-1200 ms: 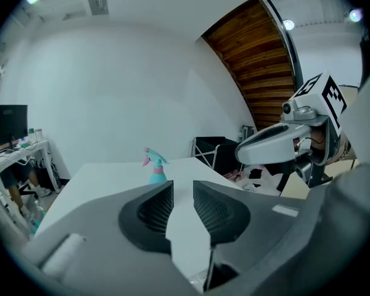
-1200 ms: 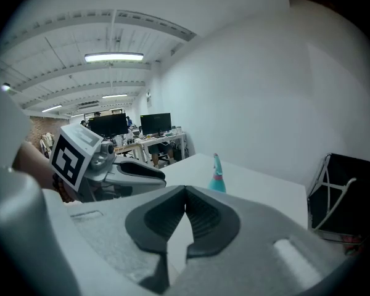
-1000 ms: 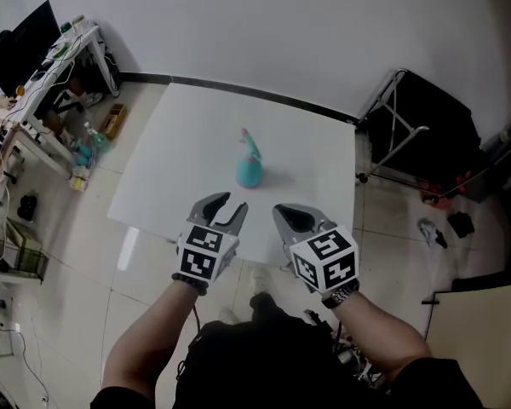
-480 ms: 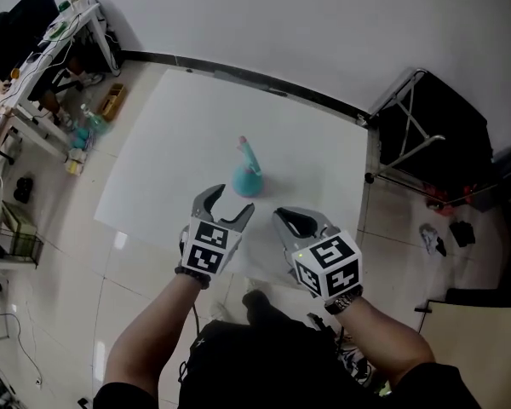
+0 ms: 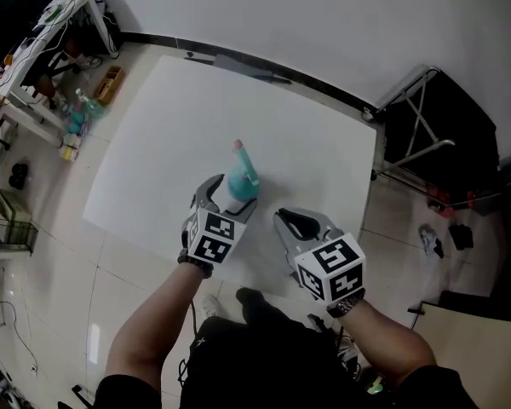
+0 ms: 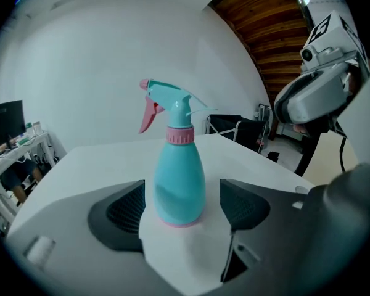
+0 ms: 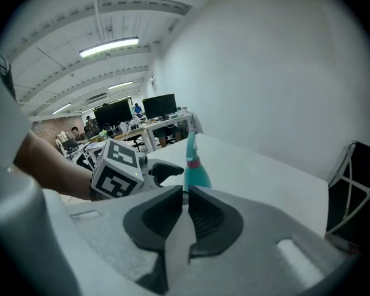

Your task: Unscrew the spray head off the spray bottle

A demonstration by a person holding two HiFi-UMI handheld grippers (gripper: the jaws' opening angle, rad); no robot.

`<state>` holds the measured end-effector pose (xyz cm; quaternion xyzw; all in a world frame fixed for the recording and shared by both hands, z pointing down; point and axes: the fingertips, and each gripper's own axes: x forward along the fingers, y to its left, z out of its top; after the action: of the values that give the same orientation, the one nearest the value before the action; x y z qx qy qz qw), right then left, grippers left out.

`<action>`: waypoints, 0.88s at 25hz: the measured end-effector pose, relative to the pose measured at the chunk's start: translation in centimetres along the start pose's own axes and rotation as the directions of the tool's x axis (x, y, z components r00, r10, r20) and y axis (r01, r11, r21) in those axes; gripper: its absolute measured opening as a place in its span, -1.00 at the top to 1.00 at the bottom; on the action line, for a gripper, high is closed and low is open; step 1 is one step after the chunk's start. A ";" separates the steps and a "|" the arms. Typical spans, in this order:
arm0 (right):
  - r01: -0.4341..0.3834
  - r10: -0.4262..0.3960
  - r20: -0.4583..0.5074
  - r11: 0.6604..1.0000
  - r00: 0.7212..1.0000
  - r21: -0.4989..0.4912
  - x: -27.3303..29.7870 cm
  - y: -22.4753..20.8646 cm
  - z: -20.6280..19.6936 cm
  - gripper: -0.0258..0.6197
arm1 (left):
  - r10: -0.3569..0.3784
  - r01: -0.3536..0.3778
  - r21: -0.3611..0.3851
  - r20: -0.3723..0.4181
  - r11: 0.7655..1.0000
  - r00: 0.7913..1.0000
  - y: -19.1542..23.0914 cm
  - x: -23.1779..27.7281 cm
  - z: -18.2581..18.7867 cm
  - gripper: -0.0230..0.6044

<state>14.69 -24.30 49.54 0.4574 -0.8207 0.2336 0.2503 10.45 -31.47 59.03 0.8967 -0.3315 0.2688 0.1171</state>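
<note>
since the teal plastic spray bottle with pink collar point(image 6: 179, 177) stands upright on the white counter point(image 5: 170, 143) between the left gripper point(image 5: 232, 192) jaws, which have just been opening and stand spread clear of its belly, that hand is nearer; the right gripper point(image 7: 186, 211), jaws eased a sliver yet nearly pressed together, hangs empty near right.

Left gripper point(image 6: 182, 209) jaws just opened wide; bottle point(image 6: 179, 171) upright between them, centre frame, untouched. Spray head point(image 6: 168, 100) on. Right gripper point(image 6: 320, 73) upper right.
</note>
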 end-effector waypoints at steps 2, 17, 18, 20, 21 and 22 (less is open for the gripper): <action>-0.008 0.008 -0.005 1.000 1.000 0.002 0.1 -0.4 -0.1 0.86 | -0.001 0.001 0.005 -0.012 1.000 1.000 -0.1 0.9 -0.3 -0.33; -0.043 0.044 -0.023 0.999 0.999 0.013 1.2 -2.5 -0.3 0.86 | 0.023 -0.022 0.016 -0.063 1.000 0.998 0.6 4.1 -1.5 -0.38; -0.044 0.045 -0.024 0.999 0.999 0.013 1.2 -2.6 -0.3 0.86 | 0.025 -0.024 0.018 -0.065 1.000 0.998 0.6 4.2 -1.5 -0.38; -0.048 0.048 -0.025 0.999 0.999 0.012 1.3 -2.8 -0.4 0.86 | 0.030 -0.029 0.024 -0.066 0.999 0.997 0.7 4.3 -1.5 -0.37; -0.050 0.050 -0.026 0.999 0.998 0.012 1.3 -2.8 -0.5 0.86 | 0.030 -0.029 0.026 -0.068 0.999 0.997 0.7 4.3 -1.6 -0.37; -0.052 0.052 -0.026 0.999 0.998 0.013 1.4 -2.8 -0.5 0.86 | 0.029 -0.026 0.030 -0.072 0.999 0.997 0.6 4.3 -1.6 -0.37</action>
<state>16.63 -26.19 51.23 0.4342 -0.8276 0.2509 0.2521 12.13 -33.62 62.79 0.8834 -0.3354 0.3074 0.1121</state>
